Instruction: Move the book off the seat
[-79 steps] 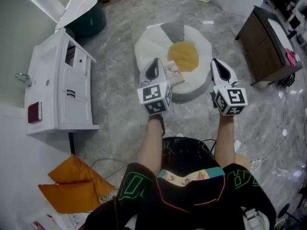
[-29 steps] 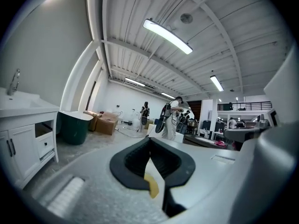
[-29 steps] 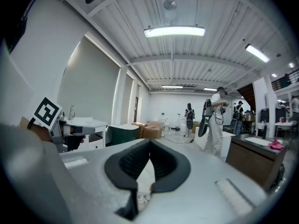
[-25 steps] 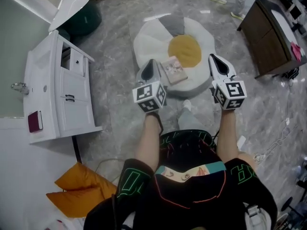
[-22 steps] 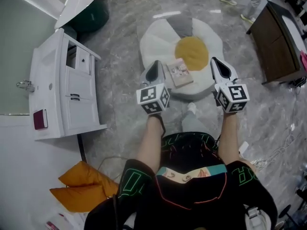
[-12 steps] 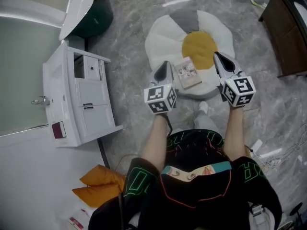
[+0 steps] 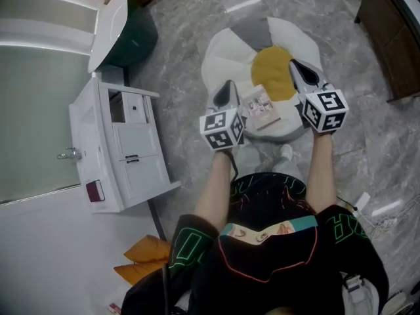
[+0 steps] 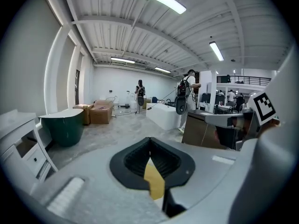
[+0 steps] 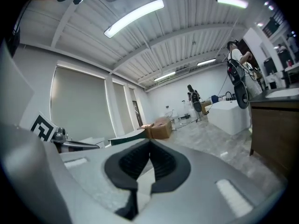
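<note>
The seat [image 7: 226, 58] is a white, egg-shaped floor cushion with a yellow centre [image 7: 272, 74]. A small book [image 7: 264, 108] lies flat on its near edge. My left gripper [image 7: 228, 88] hovers just left of the book, and my right gripper [image 7: 296, 68] hovers to its right, over the yellow patch. Neither touches the book. In the left gripper view the left gripper [image 8: 149, 141] has its pads pressed together with nothing between them. The right gripper [image 9: 149, 143] looks the same in the right gripper view. Both cameras point across the room, so the book is hidden there.
A white sink cabinet [image 7: 125, 156] stands to the left with a dark green tub [image 7: 134, 35] behind it. Orange cushions [image 7: 147, 258] lie at the lower left. A brown wooden cabinet [image 7: 394, 51] is at the right, with cables [image 7: 384, 209] on the marble floor.
Both grippers have come forward over the seat and now flank the book. The head view has swung, so the seat sits nearer and further right. The jaws stayed shut.
</note>
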{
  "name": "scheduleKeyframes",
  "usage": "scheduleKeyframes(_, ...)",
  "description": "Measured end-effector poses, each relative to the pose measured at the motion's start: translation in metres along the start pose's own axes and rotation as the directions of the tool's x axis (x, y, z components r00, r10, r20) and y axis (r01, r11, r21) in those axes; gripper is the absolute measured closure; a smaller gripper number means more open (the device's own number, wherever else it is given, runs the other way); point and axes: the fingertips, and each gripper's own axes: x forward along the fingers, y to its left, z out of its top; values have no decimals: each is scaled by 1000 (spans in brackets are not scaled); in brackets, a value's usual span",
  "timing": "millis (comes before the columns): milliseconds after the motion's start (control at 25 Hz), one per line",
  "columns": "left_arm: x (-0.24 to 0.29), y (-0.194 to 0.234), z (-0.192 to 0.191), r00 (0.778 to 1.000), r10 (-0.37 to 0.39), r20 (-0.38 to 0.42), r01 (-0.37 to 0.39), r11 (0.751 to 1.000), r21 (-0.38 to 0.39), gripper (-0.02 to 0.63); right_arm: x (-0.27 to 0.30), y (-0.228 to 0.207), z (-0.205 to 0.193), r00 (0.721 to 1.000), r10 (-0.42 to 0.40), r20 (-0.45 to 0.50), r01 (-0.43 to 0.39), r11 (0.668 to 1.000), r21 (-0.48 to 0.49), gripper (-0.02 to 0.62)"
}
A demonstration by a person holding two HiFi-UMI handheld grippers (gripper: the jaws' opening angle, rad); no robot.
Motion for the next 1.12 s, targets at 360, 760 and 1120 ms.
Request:
scheduleKeyframes(360, 21, 26, -26, 1000, 26, -1, -26, 987, -156, 595, 13, -6, -32, 996, -36, -77, 34, 999, -27, 592)
scheduleKeyframes(760, 37, 33, -151, 970, 4, -243, -95, 926, -365, 595, 45, 14, -165, 928, -47, -369, 77, 995, 67, 592)
scheduleKeyframes(1120, 60, 65, -266, 900, -46, -433, -151, 900, -409, 595, 67, 22, -268, 849, -35, -527, 115, 986, 119, 592)
